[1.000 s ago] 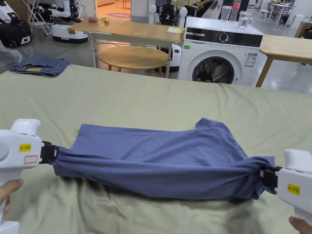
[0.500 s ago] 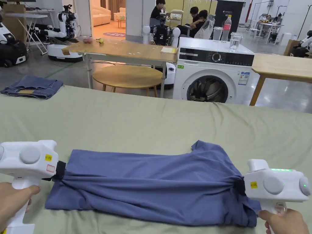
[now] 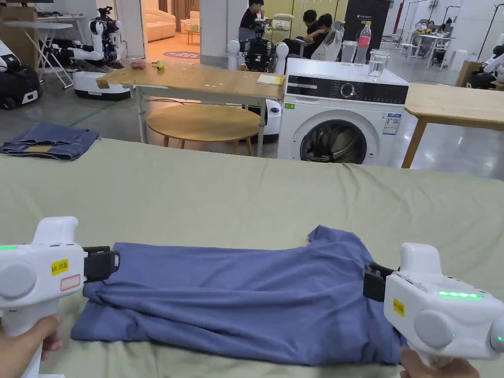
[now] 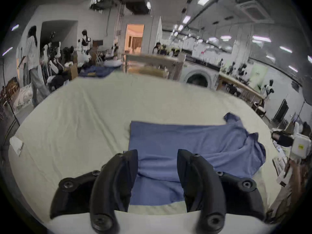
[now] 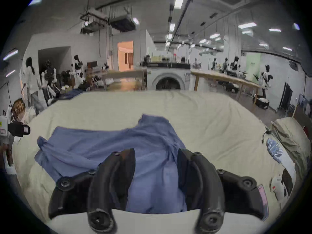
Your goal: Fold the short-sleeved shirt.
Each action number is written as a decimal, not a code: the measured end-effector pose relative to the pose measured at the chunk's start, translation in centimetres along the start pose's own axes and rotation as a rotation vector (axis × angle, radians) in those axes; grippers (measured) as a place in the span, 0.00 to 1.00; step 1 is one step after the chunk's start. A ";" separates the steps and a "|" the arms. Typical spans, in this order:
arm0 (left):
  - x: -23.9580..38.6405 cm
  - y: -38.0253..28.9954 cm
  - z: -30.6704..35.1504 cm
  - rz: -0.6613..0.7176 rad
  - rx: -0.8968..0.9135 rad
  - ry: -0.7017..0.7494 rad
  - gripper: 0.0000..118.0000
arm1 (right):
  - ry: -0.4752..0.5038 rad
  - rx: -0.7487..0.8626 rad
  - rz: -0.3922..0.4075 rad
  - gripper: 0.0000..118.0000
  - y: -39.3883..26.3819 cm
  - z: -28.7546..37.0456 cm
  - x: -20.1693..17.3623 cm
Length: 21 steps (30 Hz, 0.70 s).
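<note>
One shirt, two claws on a single bed.
One blue shirt [image 3: 246, 300] lies between the left claw [image 3: 110, 263] and right claw [image 3: 369, 283]; beyond stand one washing machine [image 3: 344, 115], one folded pair of jeans [image 3: 47, 142] and one round wooden table [image 3: 204, 123].

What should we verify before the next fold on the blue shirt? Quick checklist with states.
1. Left gripper released: ok, jaws apart over the cloth.
2. Right gripper released: ok, jaws apart.
3. Blue short-sleeved shirt resting on the pale green sheet: ok, lying folded lengthwise.
4. Fold tidy: not ok, the near layer is rumpled and the left end uneven.
5. Sleeve tucked in: not ok, one sticks out at the far edge.
6. Layers underneath aligned: cannot tell, hidden.
</note>
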<state>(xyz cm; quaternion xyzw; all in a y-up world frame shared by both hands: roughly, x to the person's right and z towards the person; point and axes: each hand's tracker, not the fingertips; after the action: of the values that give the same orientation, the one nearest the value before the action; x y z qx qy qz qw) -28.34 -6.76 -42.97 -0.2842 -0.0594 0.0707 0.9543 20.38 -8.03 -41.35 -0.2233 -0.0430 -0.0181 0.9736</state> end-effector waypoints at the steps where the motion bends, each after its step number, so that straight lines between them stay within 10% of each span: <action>1: 0.5 -0.4 0.9 -0.014 0.027 0.007 0.39 | 0.002 0.036 -0.003 0.37 -0.2 0.9 -0.6; 3: 1.2 -1.4 2.5 -0.040 0.082 0.033 0.35 | 0.007 0.077 -0.004 0.04 -0.5 2.2 -1.5; 6: 2.0 -3.0 4.3 -0.059 0.102 0.050 0.00 | 0.024 0.124 -0.032 0.00 -1.2 3.9 -2.4; 20: -5.4 -2.1 -0.6 0.102 -0.268 0.056 0.00 | 0.031 0.039 -0.047 0.00 -3.0 4.9 -1.5; 21: -5.9 -1.7 -1.7 0.107 -0.310 0.039 0.11 | 0.028 0.033 -0.043 0.00 -3.2 4.9 -1.3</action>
<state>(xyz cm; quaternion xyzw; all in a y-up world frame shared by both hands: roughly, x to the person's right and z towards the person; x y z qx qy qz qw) -33.75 -10.08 -43.86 -0.4323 -0.0359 0.1059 0.8948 18.57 -8.71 -35.69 -0.2058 -0.0343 -0.0414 0.9771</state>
